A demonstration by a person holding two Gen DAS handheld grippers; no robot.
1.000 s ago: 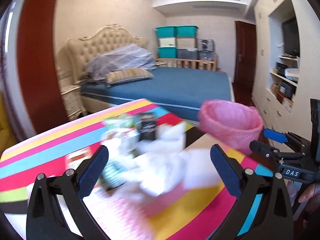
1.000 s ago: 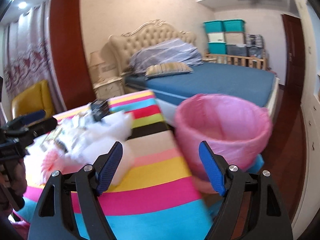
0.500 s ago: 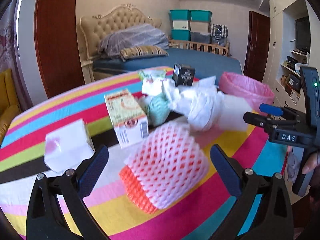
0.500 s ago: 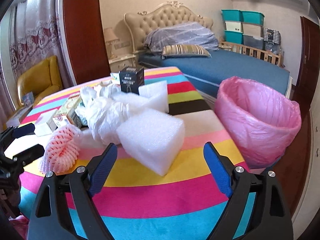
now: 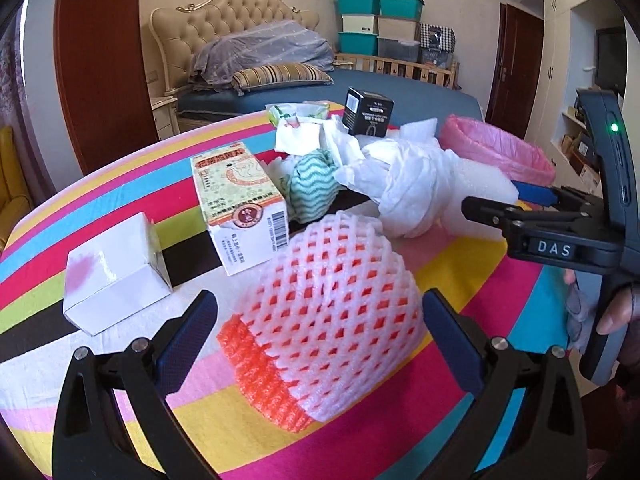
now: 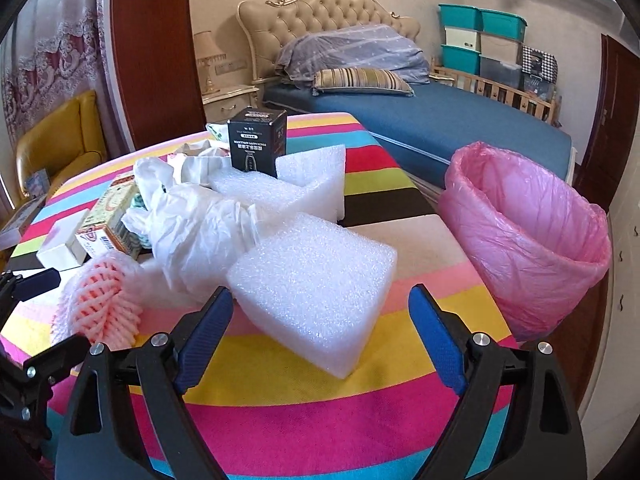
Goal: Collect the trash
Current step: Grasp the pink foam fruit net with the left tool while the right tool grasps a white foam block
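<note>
A heap of trash lies on the striped table [image 5: 460,280]. My left gripper [image 5: 319,300] stands open low over the table, and a pink-white foam fruit net [image 5: 328,312] lies between its fingers, close to both pads and not squeezed. My right gripper [image 6: 320,295] is open too, its fingers either side of a white foam block [image 6: 316,292] without touching it. Behind these lie a crumpled white plastic bag [image 6: 200,220], a black box [image 6: 256,140], a printed carton [image 5: 236,200] and a small white box [image 5: 112,276]. The pink-lined bin [image 6: 528,232] stands off the table's right edge.
A second foam slab [image 6: 316,176] and a teal-striped cloth ball [image 5: 314,188] sit in the heap. A blue bed [image 6: 440,128] lies behind the table, a yellow chair [image 6: 60,136] to the left. The person's hand [image 5: 620,308] holds the right gripper's handle.
Both grippers came down toward the table and swung left, away from the bin. The foam net now sits between the left fingers and the foam block between the right ones, whose jaws spread wider.
</note>
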